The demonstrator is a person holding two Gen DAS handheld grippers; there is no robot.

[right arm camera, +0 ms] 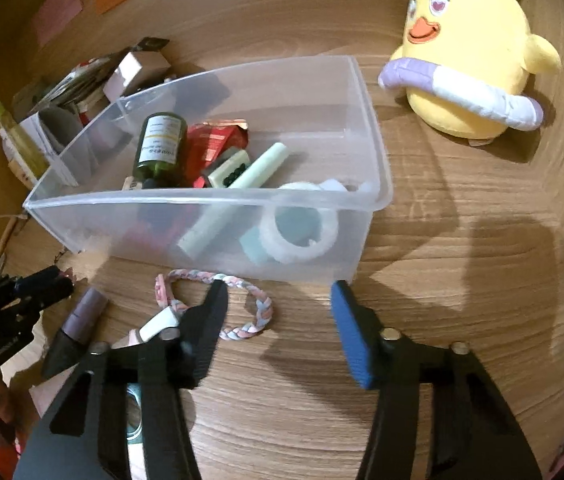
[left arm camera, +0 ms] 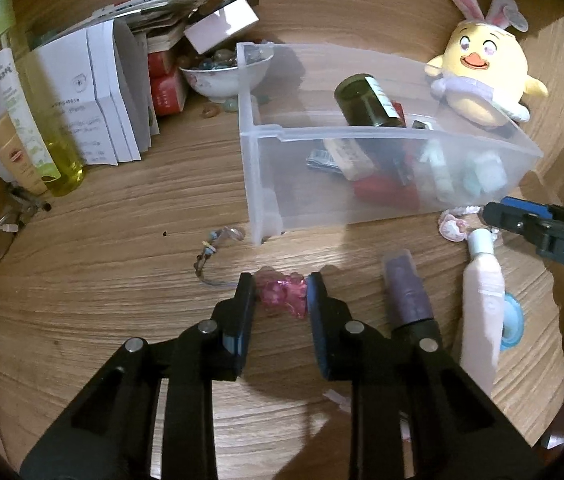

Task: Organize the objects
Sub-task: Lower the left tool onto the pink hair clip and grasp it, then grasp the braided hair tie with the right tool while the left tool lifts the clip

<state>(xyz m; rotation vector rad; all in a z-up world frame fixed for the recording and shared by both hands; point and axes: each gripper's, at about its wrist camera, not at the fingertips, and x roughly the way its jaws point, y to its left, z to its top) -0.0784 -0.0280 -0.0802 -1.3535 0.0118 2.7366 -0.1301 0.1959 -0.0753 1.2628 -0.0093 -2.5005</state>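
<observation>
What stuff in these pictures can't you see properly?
- Clear bin, left wrist view: its frosted front wall blurs the things low inside.
- White tube, right wrist view: the right gripper covers most of it.
- Plush chick, right wrist view: bunny ears cut off by the top edge.
- Pink trinket in the left gripper: too blurred to name.

Left wrist view low over the desk point(left arm camera: 122, 208), angled down along its gripper point(left arm camera: 280, 298), facing the clear bin point(left arm camera: 266, 168) from its left end, right wrist view close too, facing the bin's point(right arm camera: 186, 216) long side, both sharing bin, plush chick point(left arm camera: 486, 76) point(right arm camera: 470, 60), lilac tube point(left arm camera: 408, 288) point(right arm camera: 84, 314)
</observation>
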